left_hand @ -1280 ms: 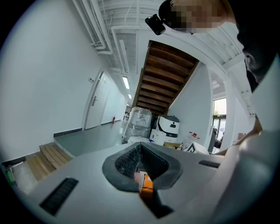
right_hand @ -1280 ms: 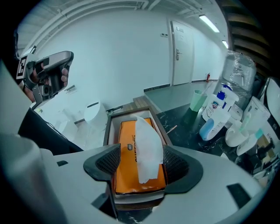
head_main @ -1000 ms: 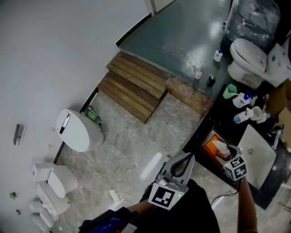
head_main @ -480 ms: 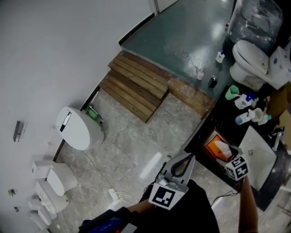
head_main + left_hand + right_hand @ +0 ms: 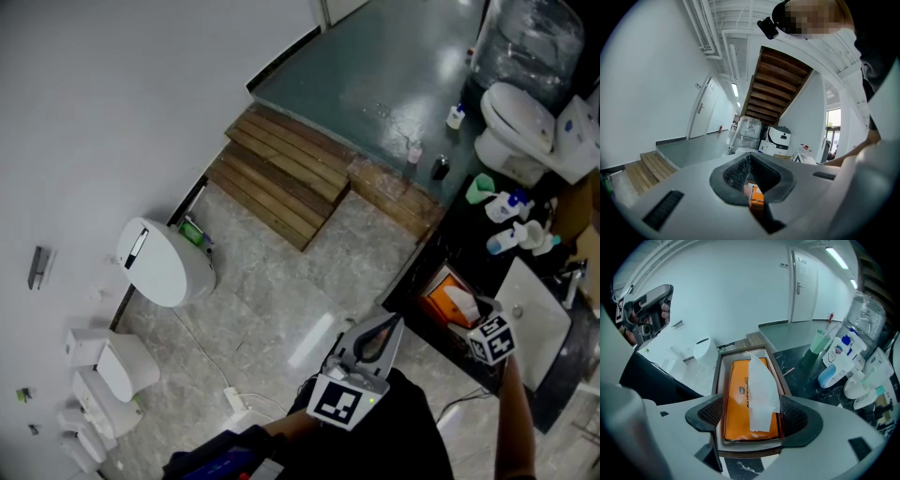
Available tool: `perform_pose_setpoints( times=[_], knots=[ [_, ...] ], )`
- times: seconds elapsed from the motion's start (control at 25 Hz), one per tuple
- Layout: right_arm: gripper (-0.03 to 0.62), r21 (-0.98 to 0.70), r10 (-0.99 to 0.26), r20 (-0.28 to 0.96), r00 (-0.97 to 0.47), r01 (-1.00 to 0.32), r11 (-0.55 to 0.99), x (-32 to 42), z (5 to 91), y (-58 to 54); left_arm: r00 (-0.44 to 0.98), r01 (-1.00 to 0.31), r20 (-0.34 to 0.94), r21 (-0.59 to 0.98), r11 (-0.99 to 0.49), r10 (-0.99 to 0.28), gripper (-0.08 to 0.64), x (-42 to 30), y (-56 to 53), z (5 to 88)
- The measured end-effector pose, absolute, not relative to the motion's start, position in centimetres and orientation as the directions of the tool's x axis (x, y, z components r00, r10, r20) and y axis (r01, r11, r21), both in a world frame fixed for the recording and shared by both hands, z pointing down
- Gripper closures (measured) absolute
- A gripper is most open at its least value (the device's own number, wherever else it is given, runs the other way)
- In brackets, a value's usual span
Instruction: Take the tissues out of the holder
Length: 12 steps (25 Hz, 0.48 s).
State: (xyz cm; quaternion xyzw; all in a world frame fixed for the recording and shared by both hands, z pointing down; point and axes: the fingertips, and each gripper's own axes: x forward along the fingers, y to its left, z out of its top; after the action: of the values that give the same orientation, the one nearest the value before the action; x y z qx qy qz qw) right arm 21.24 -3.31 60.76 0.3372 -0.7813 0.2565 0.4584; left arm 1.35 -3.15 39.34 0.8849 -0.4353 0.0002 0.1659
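Dark marbled counter point(image 5: 801, 364) is stretching out by the sink, bottles point(image 5: 839, 357) crowding one side, and the right gripper point(image 5: 752, 414) is hanging steeply over the wooden holder point(image 5: 718, 376). Its jaws have just been opening and are standing wide now, pinching nothing. The orange tissue pack point(image 5: 740, 399) is lying snug inside the holder, right below and between the two pads, with one white sheet point(image 5: 761, 385) sticking up loose from its slot. The pads are sitting about as wide as the holder's walls, not touching anything I can make out. That's the worry: coming down like this, they're likely catching the rim and lifting the whole holder, or closing on just that loose sheet and tearing it away while the pack stays put. The left gripper point(image 5: 750, 159) is idling off the counter, held level, jaws pressed together on nothing
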Motion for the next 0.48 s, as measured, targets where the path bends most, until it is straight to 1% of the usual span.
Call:
perform_pose_setpoints(
  times=[0.24,0.48],
  knots=[
    [0.224,-0.104,-0.246,0.907,-0.341,-0.749,0.655,21.10,61.09,-3.41,0.619,-0.763,0.129,0.334,-0.553,-0.775,0.563,0.99,-2.90,39.23],
    [0.233,-0.059,-0.236,0.928,-0.289,-0.737,0.673,20.92,61.64,-3.69,0.620,-0.759,0.120,0.343,-0.554,-0.776,0.563,0.94,-2.67,39.16]
  ],
)
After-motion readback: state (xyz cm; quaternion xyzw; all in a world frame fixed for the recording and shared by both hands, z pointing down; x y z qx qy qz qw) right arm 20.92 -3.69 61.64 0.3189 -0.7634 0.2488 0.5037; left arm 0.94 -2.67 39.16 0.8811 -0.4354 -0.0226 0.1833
